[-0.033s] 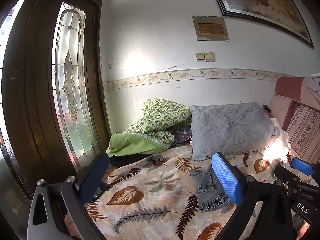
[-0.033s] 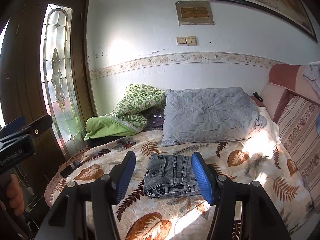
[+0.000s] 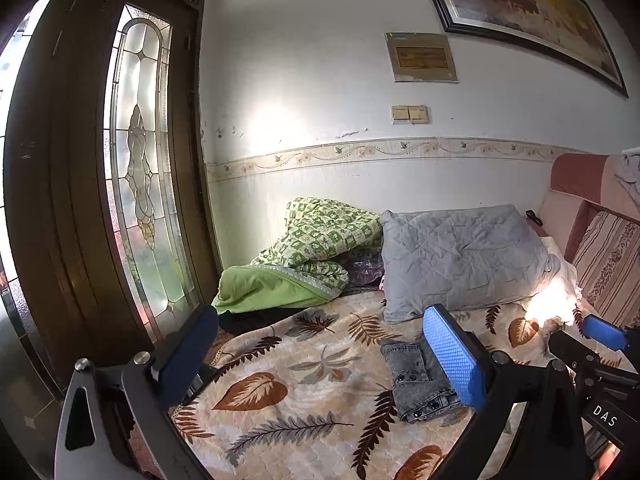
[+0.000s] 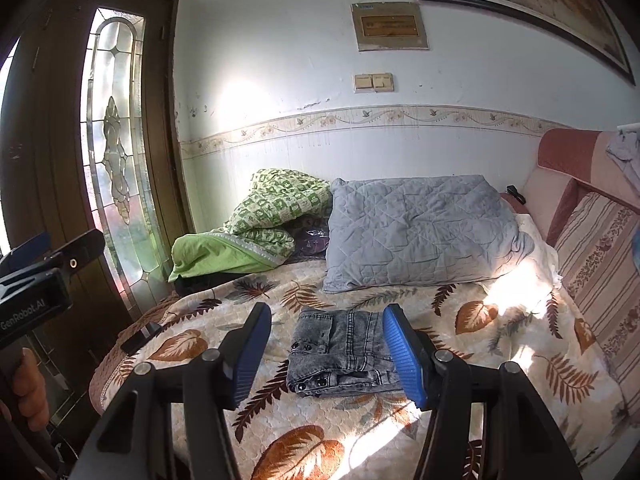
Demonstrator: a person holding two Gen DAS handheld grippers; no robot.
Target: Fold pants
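Grey denim pants [image 4: 340,354] lie folded in a compact stack on the leaf-patterned bedspread [image 4: 480,360]. My right gripper [image 4: 326,354] is open and empty, held just above and in front of the stack, not touching it. My left gripper [image 3: 320,356] is open and empty, to the left of the pants [image 3: 420,384], whose right part hides behind its blue right finger [image 3: 452,360]. The right gripper's tip shows at the right edge of the left wrist view [image 3: 604,334].
A grey quilted pillow [image 4: 420,232] and a green blanket [image 4: 256,232] lie at the head of the bed. A wooden door with stained glass [image 4: 116,152] stands left. A striped sofa back [image 4: 600,264] bounds the right. A dark flat object [image 4: 140,336] lies at the bed's left edge.
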